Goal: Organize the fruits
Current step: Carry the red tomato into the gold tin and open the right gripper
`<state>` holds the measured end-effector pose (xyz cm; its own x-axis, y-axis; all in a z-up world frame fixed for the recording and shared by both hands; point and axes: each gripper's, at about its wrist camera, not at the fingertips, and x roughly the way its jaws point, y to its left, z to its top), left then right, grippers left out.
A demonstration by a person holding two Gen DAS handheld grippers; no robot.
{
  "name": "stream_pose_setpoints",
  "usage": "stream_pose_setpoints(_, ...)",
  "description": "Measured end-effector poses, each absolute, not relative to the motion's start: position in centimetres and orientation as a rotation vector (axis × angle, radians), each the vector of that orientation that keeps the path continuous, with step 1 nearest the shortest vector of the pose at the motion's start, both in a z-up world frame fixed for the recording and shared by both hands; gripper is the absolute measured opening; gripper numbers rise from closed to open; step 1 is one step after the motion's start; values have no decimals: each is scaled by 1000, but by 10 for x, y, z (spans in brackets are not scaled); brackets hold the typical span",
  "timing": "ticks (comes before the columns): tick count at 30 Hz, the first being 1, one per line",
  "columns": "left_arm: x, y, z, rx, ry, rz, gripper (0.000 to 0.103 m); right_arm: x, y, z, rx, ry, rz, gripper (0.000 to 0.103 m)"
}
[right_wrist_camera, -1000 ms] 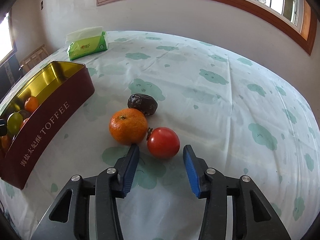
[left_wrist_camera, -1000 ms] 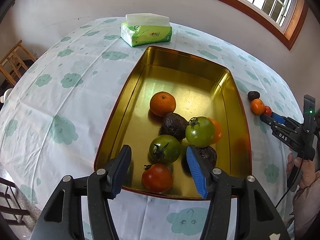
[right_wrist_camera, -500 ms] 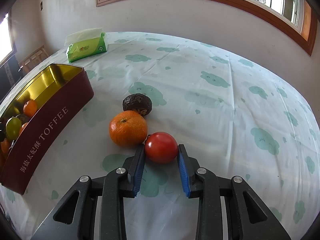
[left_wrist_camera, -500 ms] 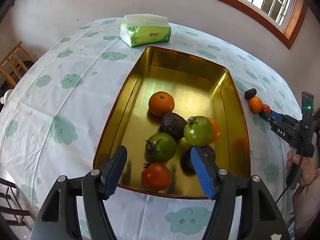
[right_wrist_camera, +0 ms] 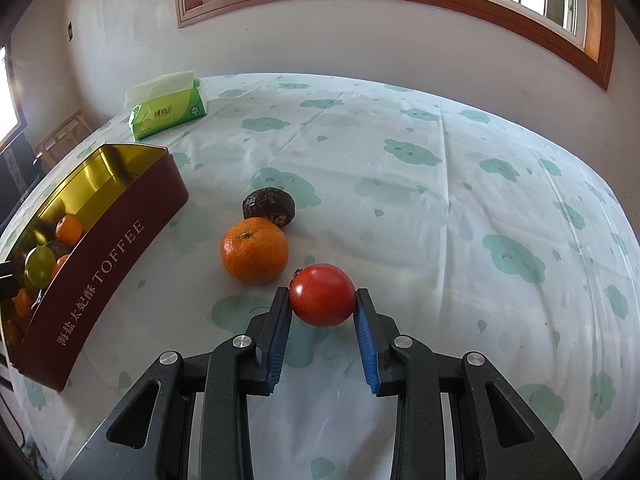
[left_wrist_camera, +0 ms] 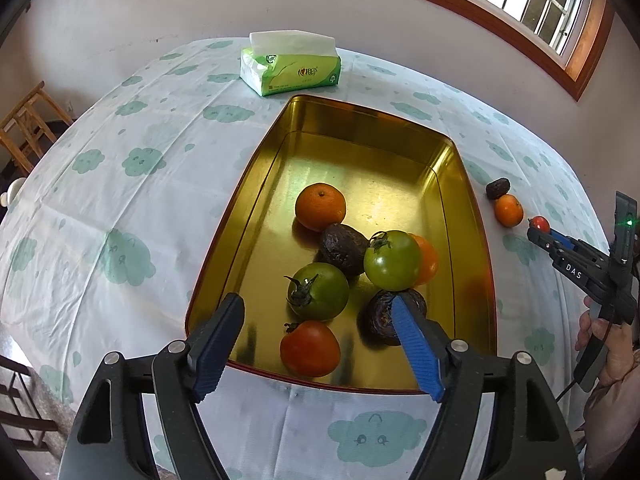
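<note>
My right gripper [right_wrist_camera: 322, 308] is shut on a red tomato [right_wrist_camera: 322, 294] and holds it just above the tablecloth. An orange [right_wrist_camera: 254, 249] and a dark wrinkled fruit [right_wrist_camera: 269, 206] lie on the cloth beyond it, to the left. My left gripper [left_wrist_camera: 316, 330] is open and empty over the near end of the gold toffee tin [left_wrist_camera: 360, 120]. The tin holds several fruits: an orange [left_wrist_camera: 320, 206], two green tomatoes [left_wrist_camera: 318, 291], a red tomato [left_wrist_camera: 310, 348] and dark fruits [left_wrist_camera: 343, 247]. The right gripper with its tomato [left_wrist_camera: 539, 223] shows at the right in the left wrist view.
A green tissue pack [left_wrist_camera: 290, 66] stands at the far side of the table beyond the tin; it also shows in the right wrist view [right_wrist_camera: 168, 110]. The tin's red side [right_wrist_camera: 100, 276] is left of the right gripper. A wooden chair [left_wrist_camera: 28, 128] stands off the table's left.
My right gripper closed on the red tomato and lifted it away from the orange. My left gripper opened wider and drew back slightly from the tin.
</note>
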<state>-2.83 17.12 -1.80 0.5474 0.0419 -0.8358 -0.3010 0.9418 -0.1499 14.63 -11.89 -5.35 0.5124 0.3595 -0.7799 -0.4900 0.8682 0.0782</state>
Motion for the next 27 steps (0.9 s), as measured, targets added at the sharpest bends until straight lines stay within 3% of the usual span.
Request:
stream_pose_setpoints(13, -33, 172, -12, -283, 955, 228, 76, 119, -109, -24, -126, 850, 585, 33)
stream_pose_setpoints(27, -39, 182, -6, -313, 938, 249, 77, 65, -30, 13, -165, 786, 837, 33)
